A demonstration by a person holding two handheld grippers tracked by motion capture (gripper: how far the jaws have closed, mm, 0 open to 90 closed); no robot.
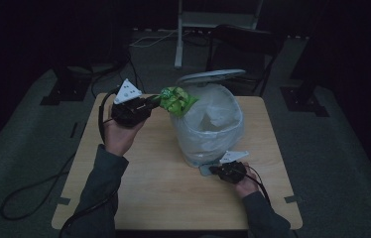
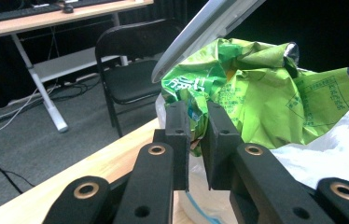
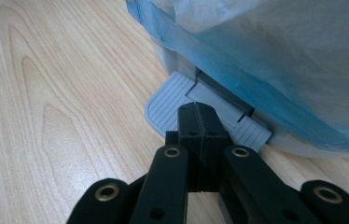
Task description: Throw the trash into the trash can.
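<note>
A crumpled green wrapper (image 1: 177,100) (image 2: 266,93) hangs over the left rim of a grey pedal bin (image 1: 208,130) lined with a pale plastic bag (image 2: 322,158) (image 3: 275,56). My left gripper (image 1: 156,101) (image 2: 196,116) is shut on the wrapper's near edge, held level above the table. The bin's lid (image 1: 211,77) (image 2: 205,32) stands raised behind the wrapper. At the bin's foot, my right gripper (image 1: 218,170) (image 3: 196,112) is shut with nothing between its jaws, and its tips rest on the ribbed grey pedal (image 1: 206,170) (image 3: 168,105).
The bin stands on a light wooden table (image 1: 163,188) with bare wood in front and to the left. Behind the table are a black chair (image 1: 245,42) (image 2: 130,79), a white desk leg (image 1: 178,34) and cables (image 1: 30,193) on the dark floor.
</note>
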